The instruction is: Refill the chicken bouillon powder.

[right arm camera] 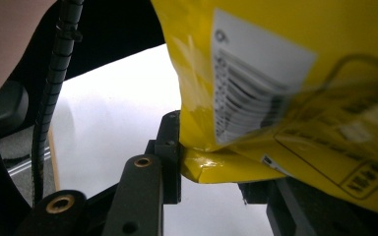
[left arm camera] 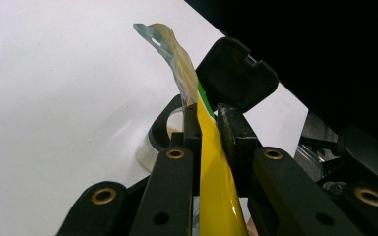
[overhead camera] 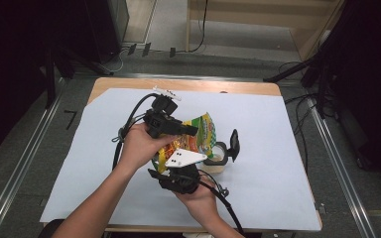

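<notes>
White sheet [overhead camera: 278, 148] covers the table. Above its centre, yellow snack bag [overhead camera: 201, 134] is tilted toward the open-lidded jar [overhead camera: 218, 154] at 3 o'clock, apparently for pouring. Left gripper [left arm camera: 207, 123] pinches the bag's top seam; right gripper [right arm camera: 211, 167] clamps its bottom corner, steadying it.

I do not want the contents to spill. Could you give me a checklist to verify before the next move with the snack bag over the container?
1. Left gripper shut on the yellow snack bag: ok.
2. Right gripper clamps the bag's corner: ok.
3. Container lid flipped open: ok.
4. Bag held above the container: ok, in the high view.
5. Bag already opened: cannot tell.
6. Container standing upright on the white sheet: ok.
</notes>
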